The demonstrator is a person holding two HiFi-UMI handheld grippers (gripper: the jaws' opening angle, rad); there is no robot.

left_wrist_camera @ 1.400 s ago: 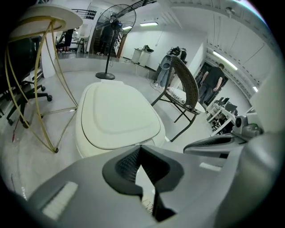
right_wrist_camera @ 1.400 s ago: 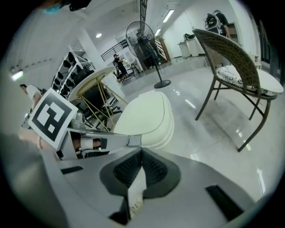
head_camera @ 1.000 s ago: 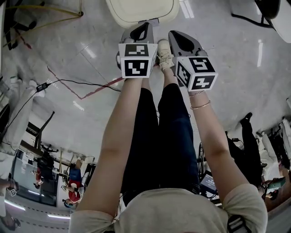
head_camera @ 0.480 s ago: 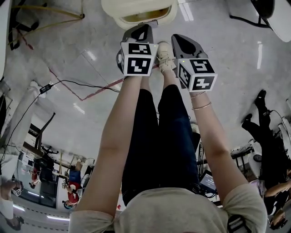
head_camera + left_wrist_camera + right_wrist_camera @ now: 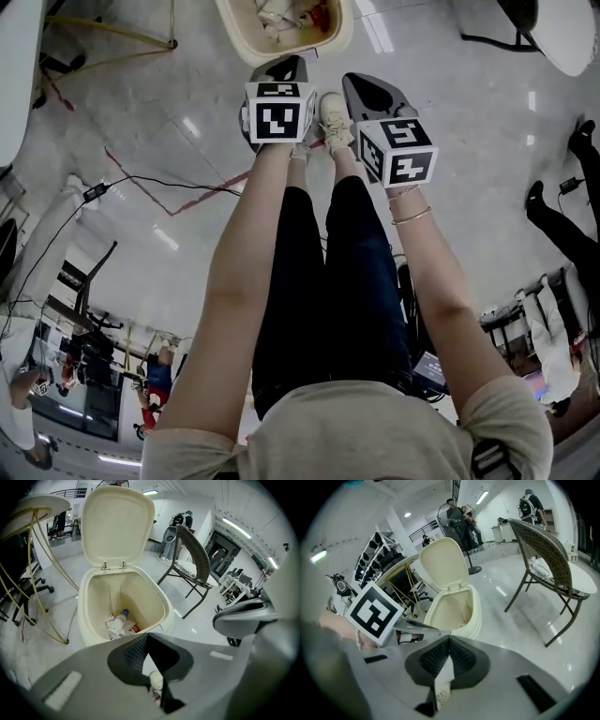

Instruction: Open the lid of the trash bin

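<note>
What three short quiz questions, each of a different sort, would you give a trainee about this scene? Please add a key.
1. True or false: the lid of the trash bin stands upright and open.
2. What lies inside the bin? A) nothing; B) a bottle and crumpled paper; C) a folded chair.
3. Fill in: the jaws of the left gripper and of the right gripper are ____ (apart or together), with nothing held between them.

Key: 1 true; 2 B; 3 together.
</note>
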